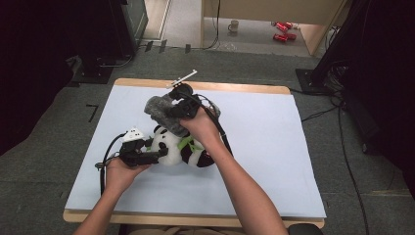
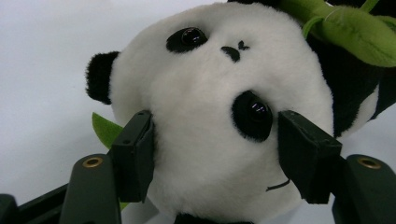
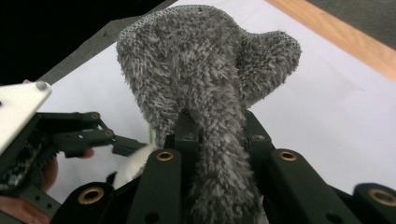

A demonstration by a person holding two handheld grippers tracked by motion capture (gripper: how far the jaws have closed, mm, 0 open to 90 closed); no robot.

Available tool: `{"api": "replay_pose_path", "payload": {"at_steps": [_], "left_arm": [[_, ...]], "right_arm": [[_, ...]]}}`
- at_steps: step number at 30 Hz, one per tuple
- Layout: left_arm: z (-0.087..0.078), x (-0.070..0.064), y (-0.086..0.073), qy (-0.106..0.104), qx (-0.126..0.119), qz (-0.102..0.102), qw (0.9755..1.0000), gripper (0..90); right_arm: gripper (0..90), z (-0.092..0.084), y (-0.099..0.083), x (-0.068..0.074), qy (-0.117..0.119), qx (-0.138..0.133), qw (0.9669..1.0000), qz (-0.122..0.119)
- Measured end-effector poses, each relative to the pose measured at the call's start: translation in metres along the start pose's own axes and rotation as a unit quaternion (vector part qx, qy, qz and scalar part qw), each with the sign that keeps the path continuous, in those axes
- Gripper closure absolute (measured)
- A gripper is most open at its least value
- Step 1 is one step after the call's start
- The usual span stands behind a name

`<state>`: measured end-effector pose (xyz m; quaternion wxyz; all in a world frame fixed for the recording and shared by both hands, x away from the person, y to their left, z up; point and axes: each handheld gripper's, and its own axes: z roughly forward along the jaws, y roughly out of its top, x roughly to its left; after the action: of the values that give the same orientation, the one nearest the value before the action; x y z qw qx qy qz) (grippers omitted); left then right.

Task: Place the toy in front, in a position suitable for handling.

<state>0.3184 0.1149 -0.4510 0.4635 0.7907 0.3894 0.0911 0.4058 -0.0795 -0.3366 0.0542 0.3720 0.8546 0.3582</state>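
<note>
White plush gives easily, so we pinch the panda at frame centre firmly by its head with the left tool, whose jaws press its cheeks, while the right tool, clamped on the grey cloth just above, comes over.

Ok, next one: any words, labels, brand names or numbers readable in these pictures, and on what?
No readable text.
Panda plush: no tag or print shows.
Grey fuzzy cloth: nothing printed.
Red cans on the floor beyond the table: any print is too small and blurred to read.
Mug: no legible marking.
</note>
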Motion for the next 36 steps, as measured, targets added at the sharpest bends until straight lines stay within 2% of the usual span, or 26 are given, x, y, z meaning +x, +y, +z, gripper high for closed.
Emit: {"api": "replay_pose_path", "payload": {"at_steps": [1, 7, 11, 15, 20, 25, 27, 28, 31, 34, 36], "left_arm": [[0.000, 0.000, 0.000, 0.000, -0.001, 0.001, 1.0000, 34.8], [0.000, -0.002, 0.000, 0.009, -0.003, 0.004, 0.9999, 39.4], [0.000, -0.002, -0.001, 0.009, -0.002, 0.004, 1.0000, 39.7], [0.001, 0.000, -0.001, 0.008, 0.002, 0.001, 1.0000, 40.0], [0.002, -0.002, -0.001, 0.014, 0.004, 0.003, 0.9999, 42.6], [0.002, 0.000, -0.002, 0.010, 0.001, -0.004, 0.9999, 44.2], [0.002, -0.001, -0.002, 0.010, 0.001, -0.003, 0.9999, 44.4], [0.002, -0.001, -0.002, 0.009, 0.000, -0.001, 1.0000, 44.4], [0.002, -0.001, -0.003, 0.008, 0.000, 0.004, 1.0000, 44.4], [0.002, -0.001, -0.003, 0.007, -0.001, 0.003, 1.0000, 44.4], [0.002, -0.001, -0.003, 0.005, -0.002, 0.001, 1.0000, 44.4]], "right_arm": [[74.2, 0.000, 0.000, 0.000, 0.000, 0.000, 1.0000, 0.000], [74.3, 0.034, -0.001, 0.014, 0.011, 0.034, 0.9994, -0.004], [74.3, 0.050, -0.004, 0.021, 0.008, 0.057, 0.9983, -0.010], [74.5, 0.058, -0.005, 0.019, 0.001, 0.074, 0.9973, -0.008], [74.9, 0.059, -0.009, 0.007, -0.021, 0.088, 0.9958, -0.012], [75.3, 0.056, -0.014, -0.010, -0.039, 0.091, 0.9951, -0.001], [75.5, 0.052, -0.017, -0.018, -0.061, 0.100, 0.9931, -0.002], [75.5, 0.051, -0.019, -0.022, -0.062, 0.102, 0.9929, 0.001], [75.6, 0.046, -0.025, -0.032, -0.042, 0.096, 0.9942, 0.024], [75.6, 0.043, -0.027, -0.034, -0.054, 0.097, 0.9937, 0.012], [75.5, 0.041, -0.027, -0.039, -0.075, 0.106, 0.9915, 0.006]]}}
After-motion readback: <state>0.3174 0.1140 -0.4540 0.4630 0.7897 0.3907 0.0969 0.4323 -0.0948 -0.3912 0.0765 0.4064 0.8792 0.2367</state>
